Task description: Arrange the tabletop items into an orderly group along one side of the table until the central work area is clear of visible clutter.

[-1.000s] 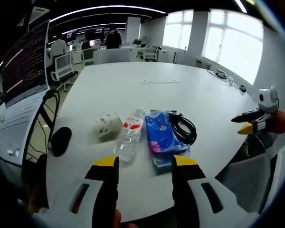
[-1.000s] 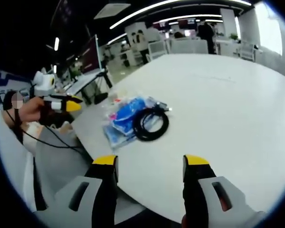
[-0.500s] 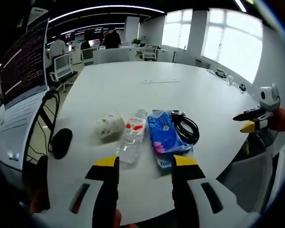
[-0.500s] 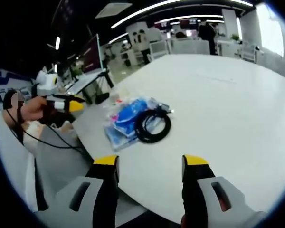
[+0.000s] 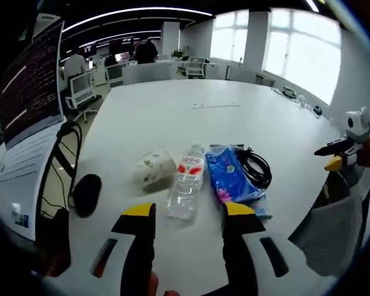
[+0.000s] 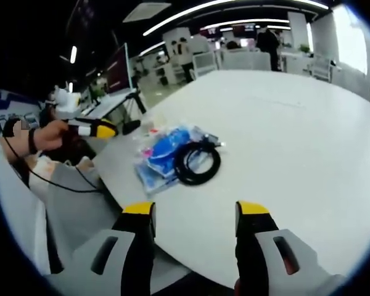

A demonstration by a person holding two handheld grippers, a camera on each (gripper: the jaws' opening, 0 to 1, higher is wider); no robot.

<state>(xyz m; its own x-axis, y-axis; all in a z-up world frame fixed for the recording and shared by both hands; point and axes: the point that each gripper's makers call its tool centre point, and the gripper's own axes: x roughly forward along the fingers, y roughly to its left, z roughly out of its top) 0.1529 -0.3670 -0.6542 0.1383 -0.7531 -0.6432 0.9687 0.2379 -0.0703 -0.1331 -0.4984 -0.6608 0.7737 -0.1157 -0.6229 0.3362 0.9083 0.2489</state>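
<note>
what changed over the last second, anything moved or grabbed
Only the hands moved. The left gripper has shifted a little, so its view swung and the whole row slid across the picture. Nothing was taken hold of or let go. The paper cup, water bottle, blue tissue pack and black cable stayed in their row on the white table; both grippers stayed open.
</note>
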